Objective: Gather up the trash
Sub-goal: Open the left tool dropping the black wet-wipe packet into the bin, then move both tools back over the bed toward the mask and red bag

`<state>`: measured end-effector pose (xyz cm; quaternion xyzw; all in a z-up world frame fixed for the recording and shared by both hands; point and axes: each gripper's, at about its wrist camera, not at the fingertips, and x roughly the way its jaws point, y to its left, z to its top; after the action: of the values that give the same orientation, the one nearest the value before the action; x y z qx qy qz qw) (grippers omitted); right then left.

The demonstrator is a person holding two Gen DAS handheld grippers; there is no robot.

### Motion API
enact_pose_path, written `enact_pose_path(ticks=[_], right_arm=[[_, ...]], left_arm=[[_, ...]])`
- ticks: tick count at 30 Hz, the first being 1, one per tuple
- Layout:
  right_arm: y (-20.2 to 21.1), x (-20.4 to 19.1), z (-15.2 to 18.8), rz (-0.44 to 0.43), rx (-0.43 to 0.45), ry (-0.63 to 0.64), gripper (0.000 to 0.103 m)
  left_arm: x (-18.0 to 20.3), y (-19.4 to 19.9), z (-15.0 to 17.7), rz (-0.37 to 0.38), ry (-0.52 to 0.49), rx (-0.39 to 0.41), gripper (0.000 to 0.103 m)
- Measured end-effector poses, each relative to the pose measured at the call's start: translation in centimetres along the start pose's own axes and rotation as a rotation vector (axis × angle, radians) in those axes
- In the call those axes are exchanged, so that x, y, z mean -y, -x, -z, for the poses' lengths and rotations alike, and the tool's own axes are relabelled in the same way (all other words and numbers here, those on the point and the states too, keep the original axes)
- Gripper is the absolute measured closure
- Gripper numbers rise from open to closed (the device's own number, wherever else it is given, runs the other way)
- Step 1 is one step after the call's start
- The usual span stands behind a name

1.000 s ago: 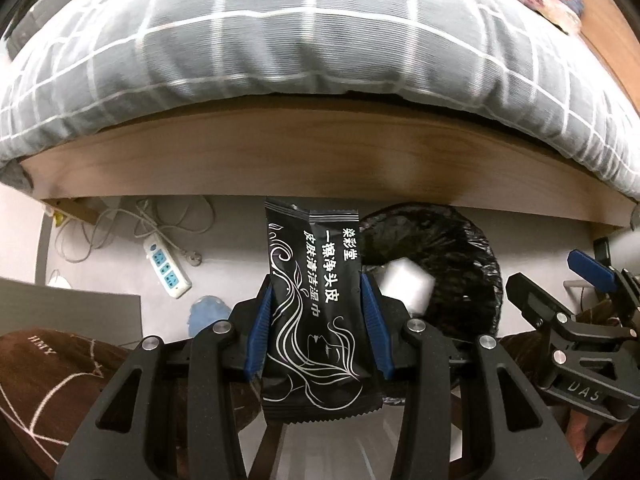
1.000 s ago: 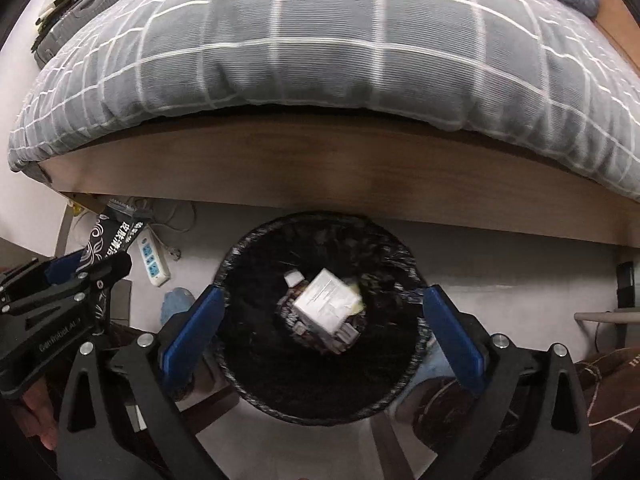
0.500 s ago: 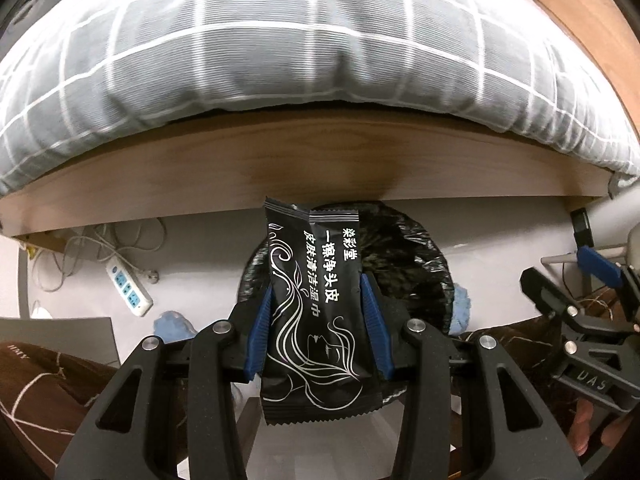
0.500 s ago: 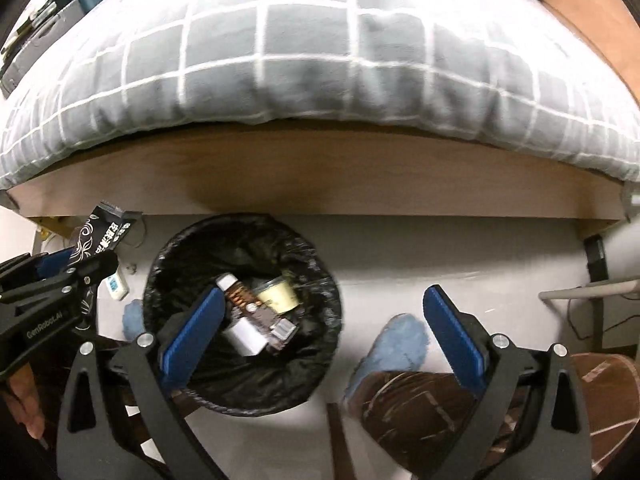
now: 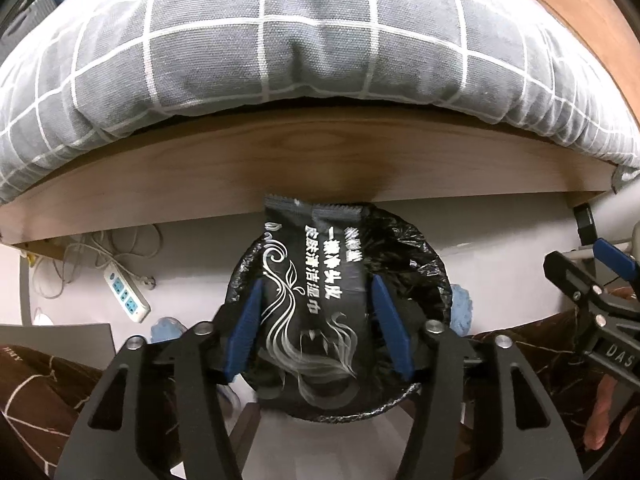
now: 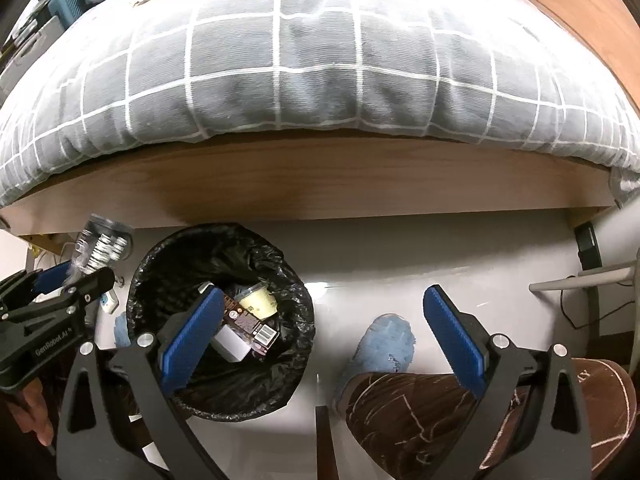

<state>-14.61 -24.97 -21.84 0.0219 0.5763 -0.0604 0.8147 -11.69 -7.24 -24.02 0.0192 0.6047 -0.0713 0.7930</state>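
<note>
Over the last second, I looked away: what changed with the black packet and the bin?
The left gripper carried the black packet over the bin. Its jaws are opening, and the packet, between them, now looks blurred and loose. The right gripper moved off the bin toward the slipper. It stayed open and empty; the bin stayed put.

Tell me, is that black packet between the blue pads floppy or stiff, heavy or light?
Probably light and fairly floppy: the packet looks like a thin, flat foil sachet with crimped ends. It may be slippery, since its surface is glossy. The left tool is opening with the packet loose between its pads, so it should drop into the bin below.
</note>
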Motion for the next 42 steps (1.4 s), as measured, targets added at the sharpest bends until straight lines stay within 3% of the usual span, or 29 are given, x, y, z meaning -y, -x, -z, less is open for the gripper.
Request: enact_pose_path(ticks=[7,15,25,42], right_arm=[[0.6,0.3,-0.4,-0.01,0.018,-0.015,0.008],[3.0,-0.1,-1.7,-0.018,0.083,0.003,0.007],[5.9,-0.7,-4.1,-0.048,0.165,0.018,0.008],[8.7,-1.1,-11.0,-0.062,0.262,0.04,0.008]], left_arm=[[-0.2,0.9,0.0,-0.047,-0.005,0.028,0.021],[-1.1,4.2,-0.9,-0.097,0.005,0.114,0.008],[-2.7,7.6,-2.7,-0.107,0.042,0.18,0.006],[-2.8,11.7,-9.4,-0.094,0.044,0.268,0.006]])
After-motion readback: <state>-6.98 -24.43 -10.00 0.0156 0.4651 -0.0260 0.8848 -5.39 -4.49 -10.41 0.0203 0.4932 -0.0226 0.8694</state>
